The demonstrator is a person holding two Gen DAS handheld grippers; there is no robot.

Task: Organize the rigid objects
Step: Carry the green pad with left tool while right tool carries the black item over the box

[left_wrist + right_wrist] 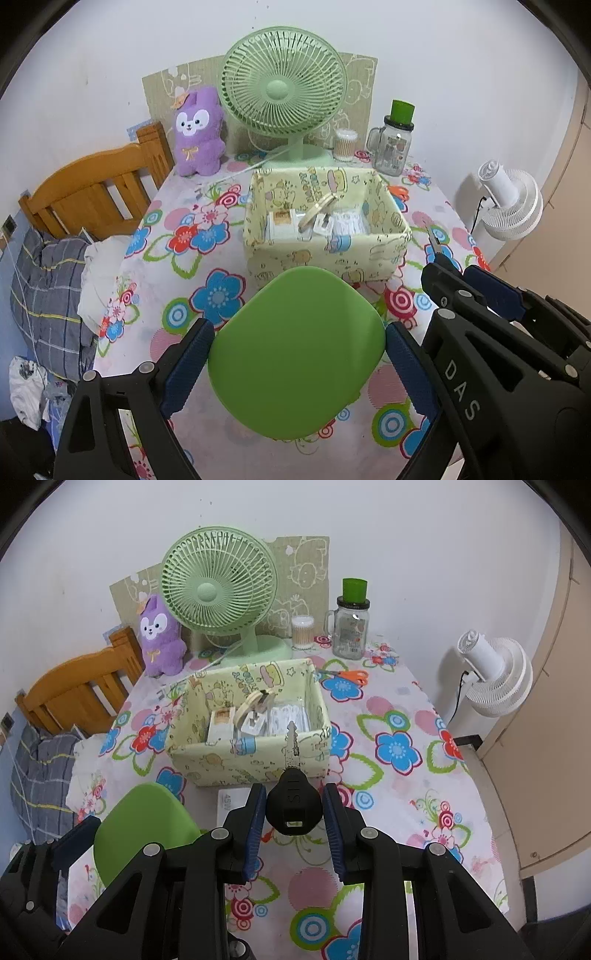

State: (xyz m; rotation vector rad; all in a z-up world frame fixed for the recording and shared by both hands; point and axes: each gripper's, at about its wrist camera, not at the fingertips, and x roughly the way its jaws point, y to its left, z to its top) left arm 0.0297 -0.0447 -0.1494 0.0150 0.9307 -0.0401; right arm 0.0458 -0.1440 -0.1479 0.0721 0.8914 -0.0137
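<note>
Holding green rounded-square case point(295, 354) between both blue pads, left gripper point(299, 354) clamped on its sides, case above floral bench point(207, 258), in front of yellow fabric box point(325, 236). Right gripper point(295, 812) clenched on black head of key point(292, 801), metal blade pointing at box near wall. Box already contains small cartons, tape roll point(319, 212), packets. Orange scissors point(349, 675) lie on bench right of box. Green fan point(282, 92), purple plush point(197, 133), glass jar point(393, 146) stand behind box.
</note>
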